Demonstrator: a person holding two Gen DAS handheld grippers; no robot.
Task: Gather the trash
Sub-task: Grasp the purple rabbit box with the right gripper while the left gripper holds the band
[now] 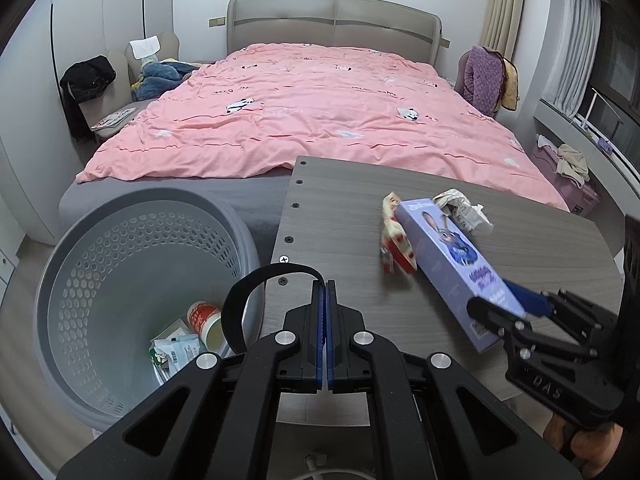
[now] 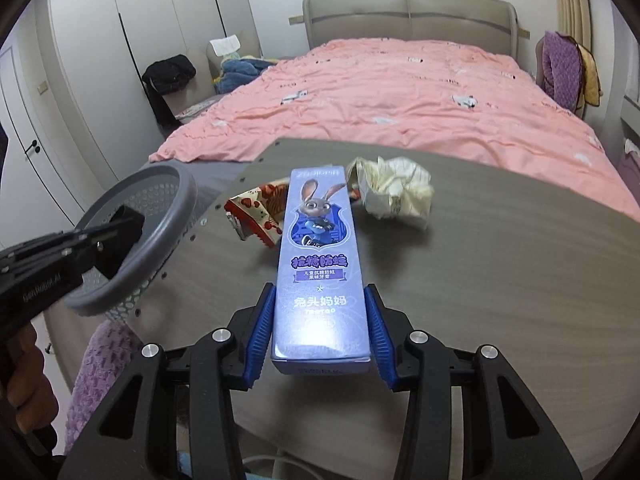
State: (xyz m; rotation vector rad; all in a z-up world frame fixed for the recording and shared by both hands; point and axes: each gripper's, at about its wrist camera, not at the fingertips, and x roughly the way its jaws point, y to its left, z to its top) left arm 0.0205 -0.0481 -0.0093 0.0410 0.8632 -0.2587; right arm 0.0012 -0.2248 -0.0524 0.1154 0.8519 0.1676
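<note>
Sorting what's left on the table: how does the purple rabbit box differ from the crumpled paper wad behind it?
The purple box is long, rigid and crisp-edged; the crumpled paper is a shapeless cream wad. The box is clamped in the right gripper, its far end over the red-patterned wrapper; the paper lies loose on the table, ungripped. Both look like trash not yet in the grey basket.

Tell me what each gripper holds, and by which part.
Right gripper clamps the purple box by its near end, across the sides. Left gripper is shut, holding nothing.
</note>
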